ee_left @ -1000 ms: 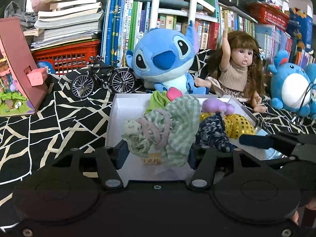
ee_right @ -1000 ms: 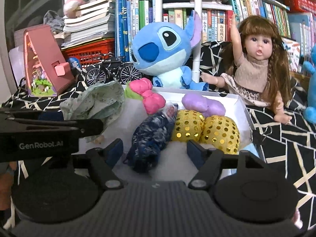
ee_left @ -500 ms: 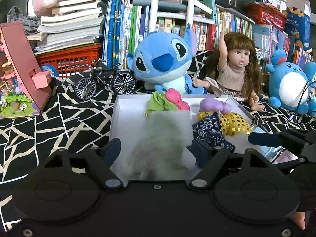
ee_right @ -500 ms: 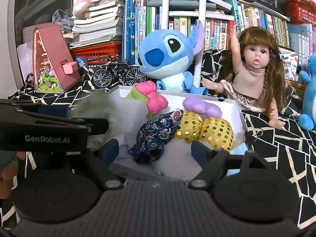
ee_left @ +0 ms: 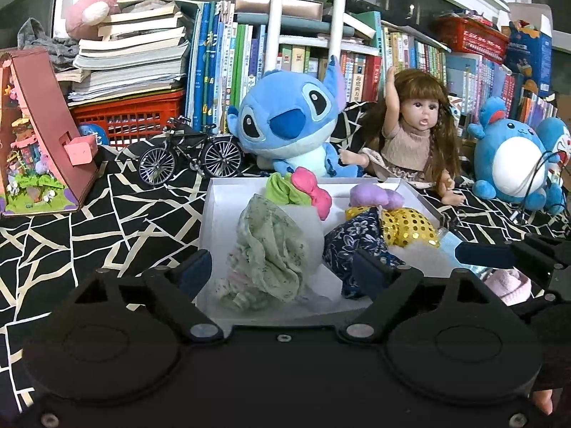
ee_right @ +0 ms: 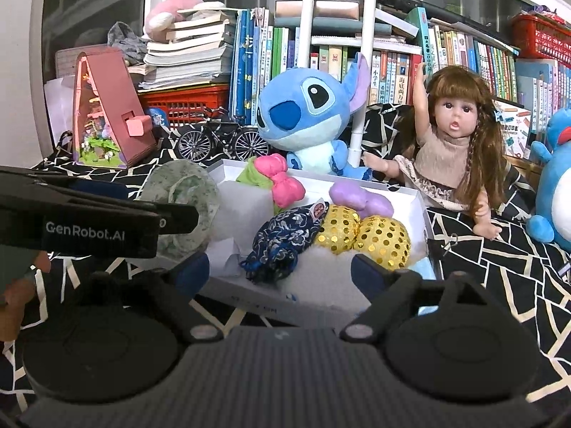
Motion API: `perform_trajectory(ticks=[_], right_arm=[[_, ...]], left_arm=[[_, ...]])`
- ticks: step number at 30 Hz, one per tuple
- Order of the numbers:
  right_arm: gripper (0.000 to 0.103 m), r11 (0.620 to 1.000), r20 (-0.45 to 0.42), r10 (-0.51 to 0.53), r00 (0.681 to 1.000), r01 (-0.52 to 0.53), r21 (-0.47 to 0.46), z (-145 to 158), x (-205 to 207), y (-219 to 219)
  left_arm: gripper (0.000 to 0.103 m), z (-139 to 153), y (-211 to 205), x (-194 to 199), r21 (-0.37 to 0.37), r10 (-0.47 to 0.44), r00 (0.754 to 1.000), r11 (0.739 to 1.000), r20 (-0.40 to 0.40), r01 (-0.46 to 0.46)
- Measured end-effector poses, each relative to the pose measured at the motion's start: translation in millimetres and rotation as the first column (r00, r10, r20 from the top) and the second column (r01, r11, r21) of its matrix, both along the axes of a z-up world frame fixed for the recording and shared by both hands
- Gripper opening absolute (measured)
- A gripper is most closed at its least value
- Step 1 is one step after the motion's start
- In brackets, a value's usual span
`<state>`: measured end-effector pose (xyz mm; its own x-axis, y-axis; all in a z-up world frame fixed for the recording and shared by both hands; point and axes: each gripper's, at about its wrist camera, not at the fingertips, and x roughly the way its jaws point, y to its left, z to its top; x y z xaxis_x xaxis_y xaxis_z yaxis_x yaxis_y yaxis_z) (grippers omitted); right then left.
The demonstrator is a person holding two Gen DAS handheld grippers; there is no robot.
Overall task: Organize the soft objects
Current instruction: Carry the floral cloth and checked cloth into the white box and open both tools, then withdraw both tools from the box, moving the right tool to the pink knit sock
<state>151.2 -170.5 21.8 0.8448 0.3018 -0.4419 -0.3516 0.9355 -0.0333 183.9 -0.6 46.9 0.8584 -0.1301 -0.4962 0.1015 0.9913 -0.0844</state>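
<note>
Your black-and-white patterned cloth (ee_left: 107, 221) covers the surface, with books (ee_left: 249, 57) stacked along its far edge. In front of them sit the blue plush (ee_left: 289, 125), the doll (ee_left: 414, 135) to its right, a second blue plush (ee_left: 510, 164) near the right edge, the pink playhouse (ee_left: 39, 142) at the left edge and a model bicycle (ee_left: 189, 153) between playhouse and plush.

The white box (ee_left: 214, 221) lies open at the middle of the cloth, just before the blue plush. Inside it, the pale green floral cloth bundle (ee_left: 271, 249) stands at the near left, the navy floral pouch (ee_left: 353, 246) beside it at the near right, the gold sequin balls (ee_right: 360, 232) behind the pouch, the pink bow (ee_right: 282, 182) and lilac bow (ee_right: 360, 199) toward the far wall.

Your left tool (ee_left: 282, 274) is released, fingers spread on either side of the bundle and clear of it. Your right tool (ee_right: 280, 267) is also released, empty, fingers wide at the box's near wall.
</note>
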Motion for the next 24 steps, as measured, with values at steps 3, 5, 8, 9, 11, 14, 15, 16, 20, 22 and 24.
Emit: perform_trajectory(ticks=[3,5,8,9,11,14,15,16,20,22,24], right_arm=[[0.092,1.0,0.002,0.002,1.0,-0.002,0.001,0.9,-5.9,-2.1],[0.092,1.0,0.006,0.003,1.0,-0.003,0.002,1.5,-9.9,-4.1],[0.093,1.0,0.01,0.001,1.0,-0.001,0.0,1.8,-15.2,-6.3],[0.093,1.0,0.011,0.002,1.0,-0.002,0.001,1.8,-16.9,-7.4],[0.093,1.0,0.01,0.002,1.0,-0.002,0.002,1.5,-20.5,-9.7],[0.094,1.0,0.013,-0.001,1.0,0.001,0.005,0.4,-25.7,-13.0],[0.094,1.0,0.015,-0.004,1.0,0.004,0.004,0.0,-28.0,-14.6],[0.094,1.0,0.016,-0.007,1.0,0.007,0.004,-0.5,-29.8,-16.2],[0.095,1.0,0.017,-0.017,1.0,0.016,0.011,-1.8,-36.7,-23.2],[0.097,1.0,0.019,-0.023,1.0,0.023,0.01,-2.3,-39.8,-27.0],[0.097,0.999,0.023,-0.032,0.999,0.032,0.005,-3.0,-43.5,-30.9]], left_arm=[[0.087,1.5,-1.6,-6.9,0.01,-0.012,1.0,1.0,0.005,0.012],[0.087,2.2,-2.9,-11.3,0.012,-0.017,1.0,1.0,0.008,0.017],[0.088,2.6,-4.2,-17.8,0.007,-0.024,1.0,1.0,0.005,0.024],[0.088,2.7,-4.3,-20.2,0.004,-0.027,1.0,1.0,0.003,0.027],[0.088,2.9,-4.0,-24.6,-0.004,-0.032,0.999,0.999,0.002,0.032],[0.088,3.3,-4.4,-31.4,-0.01,-0.038,0.999,0.999,0.002,0.038],[0.088,3.2,-4.5,-33.6,-0.012,-0.04,0.999,0.999,0.002,0.04],[0.088,3.2,-4.7,-36.0,-0.013,-0.042,0.999,0.999,0.002,0.042],[0.089,3.0,-5.9,-46.5,-0.019,-0.05,0.999,0.999,0.001,0.05],[0.089,2.9,-6.7,-51.5,-0.026,-0.057,0.998,0.998,-0.003,0.057],[0.089,2.2,-7.5,-58.1,-0.034,-0.065,0.998,0.997,-0.005,0.065]])
